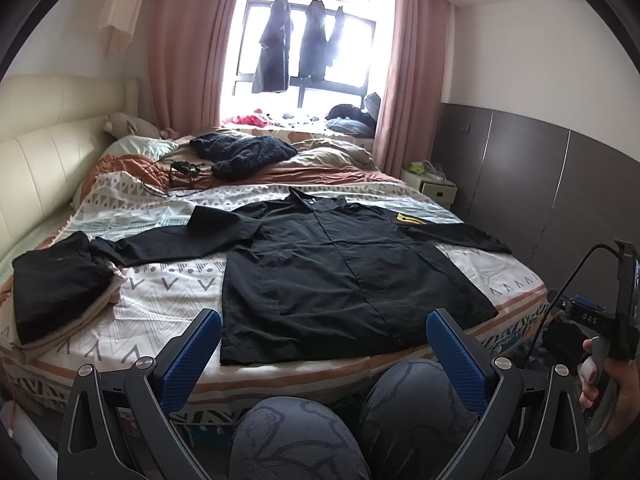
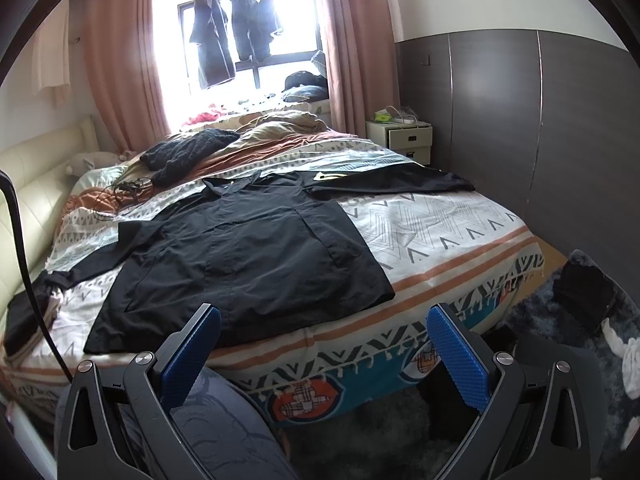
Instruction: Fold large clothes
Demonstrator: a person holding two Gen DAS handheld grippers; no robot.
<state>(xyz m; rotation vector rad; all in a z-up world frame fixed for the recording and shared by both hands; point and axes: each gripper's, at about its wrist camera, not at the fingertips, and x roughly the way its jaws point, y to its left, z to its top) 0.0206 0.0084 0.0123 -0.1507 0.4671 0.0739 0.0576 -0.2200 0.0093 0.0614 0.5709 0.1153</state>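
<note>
A: Black shirt [image 1: 320,272] — where does it lie?
B: Flat on the bed [image 1: 168,304], front up, collar toward the window, both sleeves spread out sideways. Its hem sits at the near edge of the patterned cover, just beyond the person's knees [image 1: 304,432].
A: And the tongs?
B: The left gripper [image 1: 324,336] is spread wide and empty, hanging short of the hem. The right gripper [image 2: 324,332] is just as wide, holding nothing, above the bed's edge.
A: Anything else on the bed?
B: A stack of folded clothes [image 1: 60,292] at the left, touching one sleeve tip, I think; the black cloth blends there. A dark knit [image 1: 244,154] lies farther back.
</note>
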